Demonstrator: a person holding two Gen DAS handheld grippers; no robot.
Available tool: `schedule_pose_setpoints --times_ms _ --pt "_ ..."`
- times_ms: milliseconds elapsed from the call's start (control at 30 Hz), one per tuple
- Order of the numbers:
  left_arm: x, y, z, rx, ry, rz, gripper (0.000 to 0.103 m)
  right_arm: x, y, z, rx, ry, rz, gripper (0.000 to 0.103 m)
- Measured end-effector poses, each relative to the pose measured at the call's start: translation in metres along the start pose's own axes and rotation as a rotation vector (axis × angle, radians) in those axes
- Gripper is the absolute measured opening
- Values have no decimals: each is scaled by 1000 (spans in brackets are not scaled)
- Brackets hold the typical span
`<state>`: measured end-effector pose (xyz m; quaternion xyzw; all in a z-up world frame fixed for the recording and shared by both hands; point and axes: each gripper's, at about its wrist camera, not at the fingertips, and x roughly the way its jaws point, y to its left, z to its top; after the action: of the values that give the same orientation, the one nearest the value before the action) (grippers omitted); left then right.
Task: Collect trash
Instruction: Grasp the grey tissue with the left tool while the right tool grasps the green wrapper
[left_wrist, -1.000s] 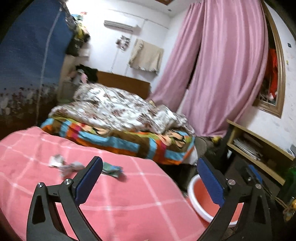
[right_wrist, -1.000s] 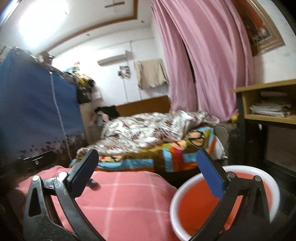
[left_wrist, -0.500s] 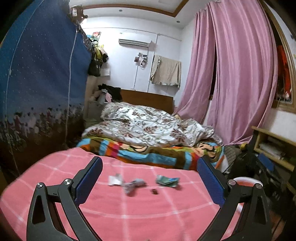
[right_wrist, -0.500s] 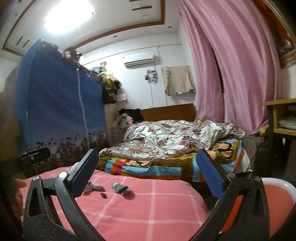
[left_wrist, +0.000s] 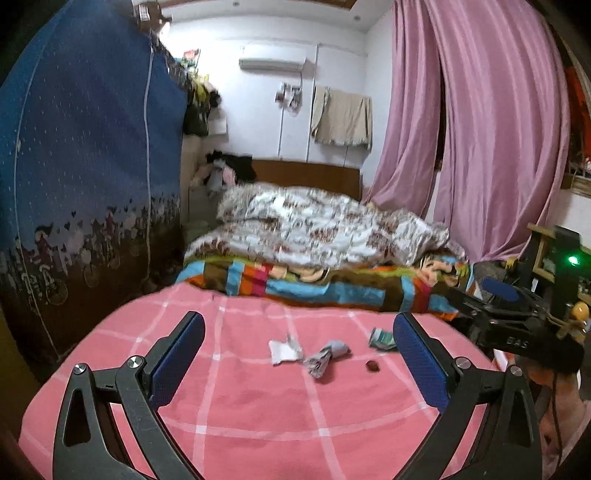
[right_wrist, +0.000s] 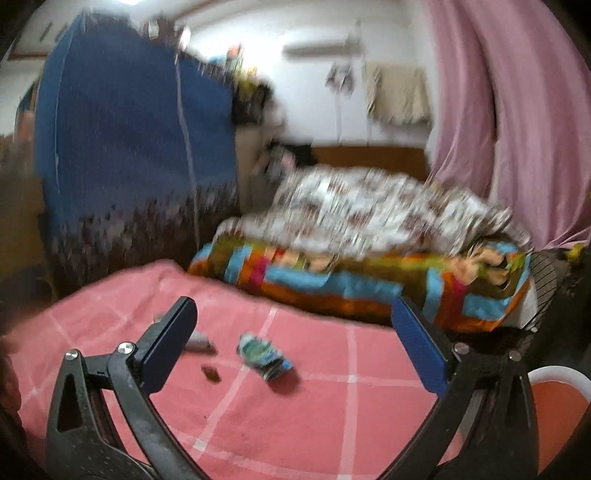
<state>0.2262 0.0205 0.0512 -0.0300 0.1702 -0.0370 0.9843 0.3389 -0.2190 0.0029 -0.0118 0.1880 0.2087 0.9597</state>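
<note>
both cams tilted down since half a second ago; trash now nearer. left gripper (left_wrist: 297, 350) wide, empty, framing white scrap (left_wrist: 283, 350) and grey wad (left_wrist: 327, 354). right gripper (right_wrist: 293, 339) wide, empty, lined up on green wrapper (right_wrist: 264, 356); basin (right_wrist: 557, 398) waits right.

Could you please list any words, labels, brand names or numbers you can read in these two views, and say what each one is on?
No text can be read with confidence.
Right gripper body: raised characters, too blurred to read.
Green crumpled wrapper: print smeared by motion blur.
Grey crumpled wrapper: dark print, too small to read.
White paper scrap: no print visible.
Blue wardrobe cover: pictures only.
</note>
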Motion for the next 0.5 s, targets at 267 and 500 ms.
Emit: schedule_pose_setpoints --times_ms 267,500 --pt "56 6 -15 -40 224 -60 94 60 -4 -14 -15 246 70 54" --pt "94 8 -22 -91 358 -148 72 80 3 -26 -31 336 130 30"
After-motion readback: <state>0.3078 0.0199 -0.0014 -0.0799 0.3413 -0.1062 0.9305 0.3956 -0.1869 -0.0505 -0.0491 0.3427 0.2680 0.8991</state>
